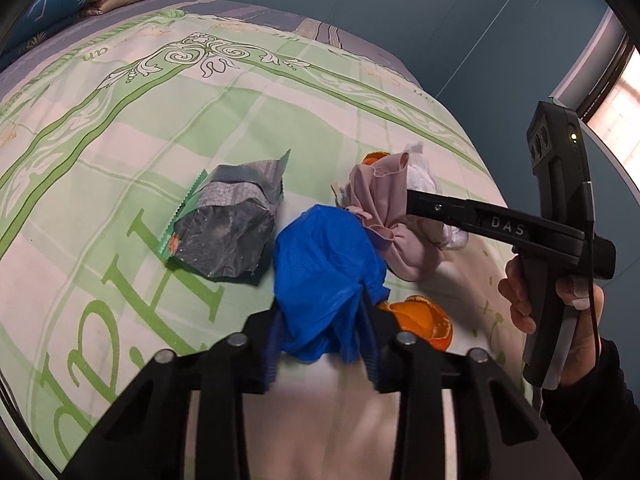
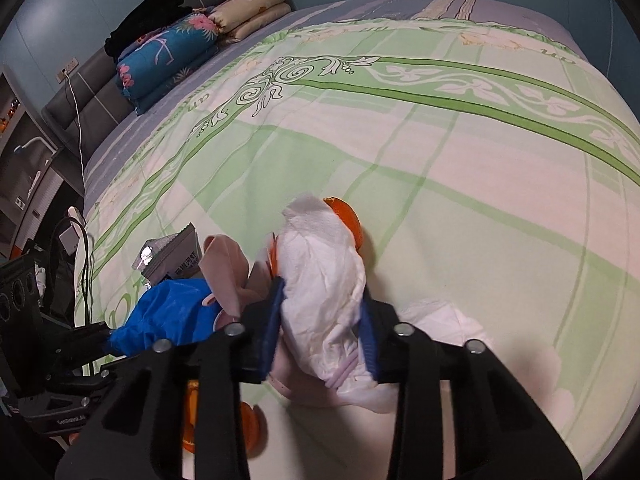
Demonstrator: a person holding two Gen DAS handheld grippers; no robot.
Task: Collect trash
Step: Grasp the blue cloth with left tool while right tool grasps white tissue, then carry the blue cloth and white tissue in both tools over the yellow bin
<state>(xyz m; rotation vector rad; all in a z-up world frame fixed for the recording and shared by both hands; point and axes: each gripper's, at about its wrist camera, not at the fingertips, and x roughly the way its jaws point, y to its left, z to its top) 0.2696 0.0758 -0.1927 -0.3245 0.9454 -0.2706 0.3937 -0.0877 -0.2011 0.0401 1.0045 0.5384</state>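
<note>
A crumpled blue plastic piece [image 1: 324, 256] lies on the green-patterned quilt [image 1: 120, 140], and my left gripper [image 1: 322, 312] is shut on its near end. My right gripper [image 2: 322, 296] is shut on a crumpled white tissue [image 2: 320, 256]. Seen from the left wrist view, the right gripper [image 1: 416, 200] reaches in from the right over a pink crumpled bundle [image 1: 400, 248]. A silver foil snack wrapper [image 1: 224, 224] lies just left of the blue piece. Orange peel [image 1: 424, 316] sits beside my left fingers, and another piece [image 2: 348, 216] lies behind the tissue.
Folded quilts and pillows [image 2: 168, 56] are stacked at the head of the bed by a grey headboard [image 2: 92, 92]. A white cable [image 2: 78, 128] hangs at the bed's left edge, above dark equipment [image 2: 24, 292]. A person's hand [image 1: 520, 300] grips the right handle.
</note>
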